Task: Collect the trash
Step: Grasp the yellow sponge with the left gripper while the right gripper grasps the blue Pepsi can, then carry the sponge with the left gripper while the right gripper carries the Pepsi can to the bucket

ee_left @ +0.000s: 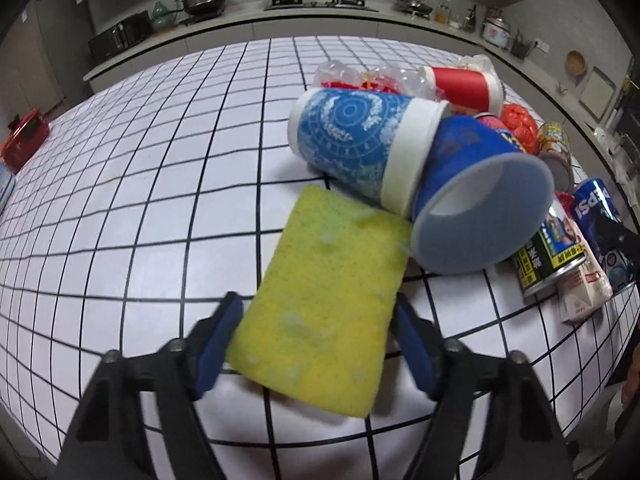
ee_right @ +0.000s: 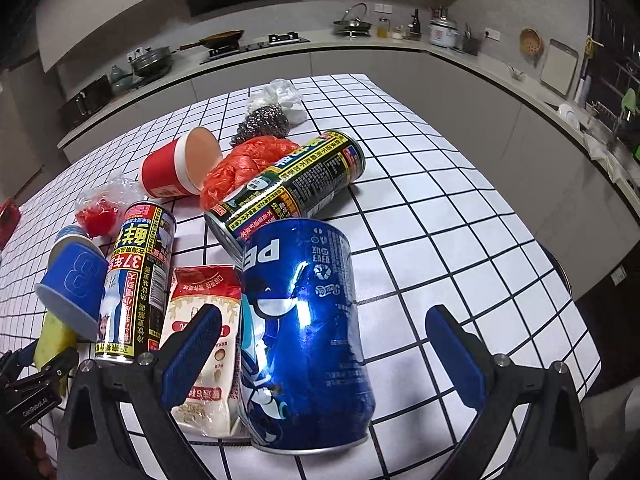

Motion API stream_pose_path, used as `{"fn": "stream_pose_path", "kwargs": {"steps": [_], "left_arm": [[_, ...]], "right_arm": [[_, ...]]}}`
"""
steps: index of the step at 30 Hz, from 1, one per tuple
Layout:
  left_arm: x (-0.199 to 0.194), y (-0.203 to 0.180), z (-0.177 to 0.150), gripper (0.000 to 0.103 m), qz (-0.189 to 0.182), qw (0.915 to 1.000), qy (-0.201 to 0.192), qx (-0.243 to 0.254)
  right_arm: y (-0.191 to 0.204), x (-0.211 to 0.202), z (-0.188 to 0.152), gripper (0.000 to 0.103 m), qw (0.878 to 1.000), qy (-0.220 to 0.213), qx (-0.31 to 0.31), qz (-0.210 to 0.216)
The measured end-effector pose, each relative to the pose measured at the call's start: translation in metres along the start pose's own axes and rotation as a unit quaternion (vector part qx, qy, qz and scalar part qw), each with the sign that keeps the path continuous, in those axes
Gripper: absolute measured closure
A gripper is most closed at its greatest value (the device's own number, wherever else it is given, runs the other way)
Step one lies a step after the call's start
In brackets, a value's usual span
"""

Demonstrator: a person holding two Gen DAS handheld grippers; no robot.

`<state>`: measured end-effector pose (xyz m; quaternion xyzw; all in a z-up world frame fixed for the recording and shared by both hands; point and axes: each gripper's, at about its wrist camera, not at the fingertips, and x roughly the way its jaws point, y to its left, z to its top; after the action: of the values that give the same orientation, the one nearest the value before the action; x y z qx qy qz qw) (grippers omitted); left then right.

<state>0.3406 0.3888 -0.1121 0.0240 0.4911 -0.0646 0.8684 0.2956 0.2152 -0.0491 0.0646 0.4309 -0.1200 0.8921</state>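
**Lin:** Kitchen worktops run behind, with pans on a stove, and in front is the table (ee_left: 140, 184) with a white cloth and black grid lines. How far is the collecting, do you think?

**Marek:** Almost nothing is collected, I judge. All the trash lies in one heap on the table, and no bin or bag for it shows in either view.

**Lin:** What do the left tongs (ee_left: 320, 320) do?

**Marek:** They are about half open and they straddle the yellow sponge (ee_left: 324, 300). One pad seems to touch its edge, the other stands a little apart, so I would not call it a grip yet. The far end of the sponge touches the patterned blue cup (ee_left: 356, 144) and the plain blue cup (ee_left: 480, 200).

**Lin:** And the right tongs (ee_right: 324, 356)?

**Marek:** Wide open. The blue can (ee_right: 304, 332) lies between the pads, but they do not press on it; the left pad is over the small carton (ee_right: 204, 280) beside it.

**Lin:** Can you read any label?

**Marek:** The blue can shows "PE" in the right view and "PEPSI" in the left view. The plain blue cup has a big "3". The two dark cans (ee_right: 288, 188) have Chinese writing, and one (ee_right: 140, 280) shows "37". The red cup (ee_right: 176, 168) I cannot read.
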Motion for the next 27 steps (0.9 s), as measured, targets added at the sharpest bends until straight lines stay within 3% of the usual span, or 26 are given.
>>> {"fn": "stream_pose_path", "kwargs": {"steps": [2,7,9,11,16,18,20,27], "left_arm": [[-0.004,0.0,0.0,0.042,-0.008,1.0,-0.003,0.005],[-0.016,0.014,-0.007,0.05,-0.026,0.9996,-0.004,0.0],[-0.021,0.024,-0.018,0.053,-0.03,0.9995,-0.004,-0.01],[-0.024,0.028,-0.027,0.056,-0.031,0.9993,-0.005,-0.019],[-0.044,0.037,-0.049,0.057,-0.021,0.9987,-0.021,-0.041],[-0.054,0.04,-0.054,0.057,-0.012,0.9983,-0.032,-0.047],[-0.061,0.042,-0.057,0.058,-0.007,0.998,-0.037,-0.05],[-0.088,0.039,-0.063,0.058,0.011,0.9959,-0.06,-0.066]], "right_arm": [[0.001,0.002,-0.001,0.0,1.0,0.002,0.001,-0.001],[-0.001,0.009,0.001,0.002,1.0,0.005,0.007,0.001],[-0.001,0.013,0.001,0.017,1.0,0.014,0.004,0.01],[-0.003,0.016,0.0,0.02,0.999,0.019,0.007,0.029],[-0.003,0.017,0.0,0.021,0.999,0.024,0.0,0.047],[-0.004,0.016,-0.001,0.034,0.997,0.023,-0.002,0.069],[-0.004,0.014,0.0,0.041,0.997,0.02,-0.003,0.079],[-0.008,0.006,0.0,0.043,0.995,0.008,-0.017,0.101]]}}
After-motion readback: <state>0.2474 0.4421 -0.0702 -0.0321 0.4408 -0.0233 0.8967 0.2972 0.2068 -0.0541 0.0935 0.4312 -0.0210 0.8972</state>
